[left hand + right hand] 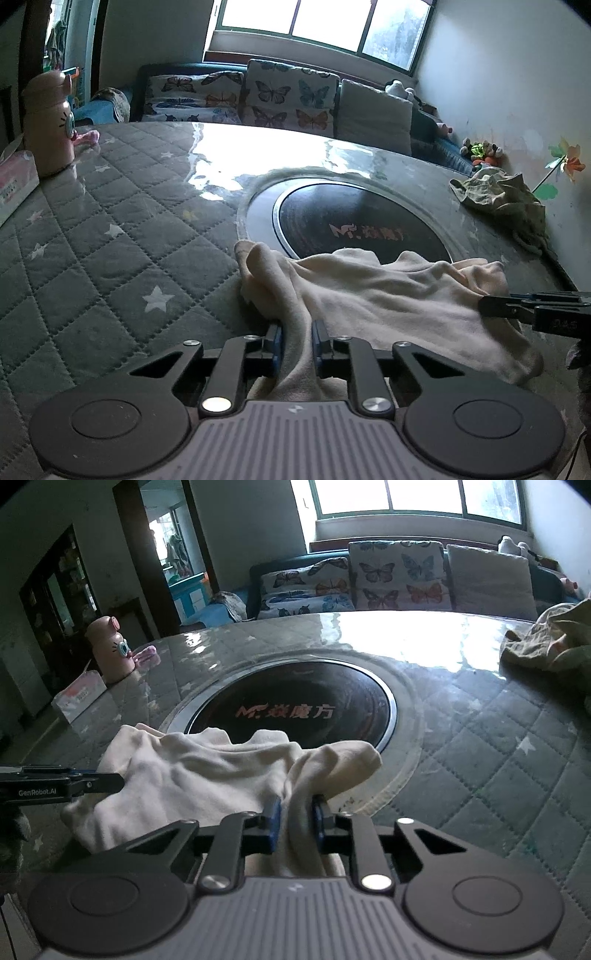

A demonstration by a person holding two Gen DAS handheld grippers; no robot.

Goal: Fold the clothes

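1. The cream garment [388, 295] lay crumpled on the quilted counter [110, 240], beside the dark round inset.
2. The left hand-held gripper [297, 341] pinched its near edge.
3. The right hand-held gripper [297, 818] pinched another fold.

Ahead of the tool a round black hotplate [295, 709] is sunk into the quilted, star-patterned surface [110, 236]. Far to the left stand a pink bottle [50, 122] and a tissue box [79, 696]. Beyond the surface's far edge, butterfly cushions [397, 574] line a sofa under a bright window [321, 22].
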